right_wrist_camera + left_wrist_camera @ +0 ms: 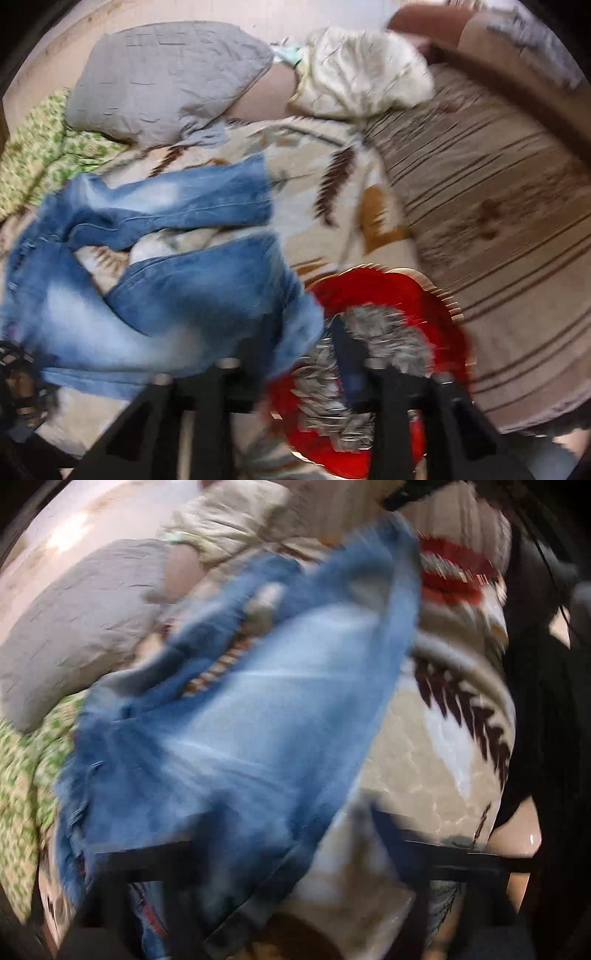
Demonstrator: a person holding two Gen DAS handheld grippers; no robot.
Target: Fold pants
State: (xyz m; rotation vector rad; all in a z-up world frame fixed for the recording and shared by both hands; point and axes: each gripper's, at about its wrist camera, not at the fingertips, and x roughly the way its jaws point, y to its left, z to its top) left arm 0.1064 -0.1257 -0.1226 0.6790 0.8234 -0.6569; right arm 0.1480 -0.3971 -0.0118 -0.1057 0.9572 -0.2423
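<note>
Lying left of right gripper (299,354), jeans (155,295)

Both fisheye views are evenly lit by soft indoor light, and motion blur smears them strongly. The edges curve into dark corners. In the left wrist view, glare whitens the top-left corner.

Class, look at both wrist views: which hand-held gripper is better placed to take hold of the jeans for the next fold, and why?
Probably the left hand-held gripper: the jeans lie right at its open fingers. The right hand-held gripper, also open, hangs mostly over the red blanket patch, beside the denim.
</note>
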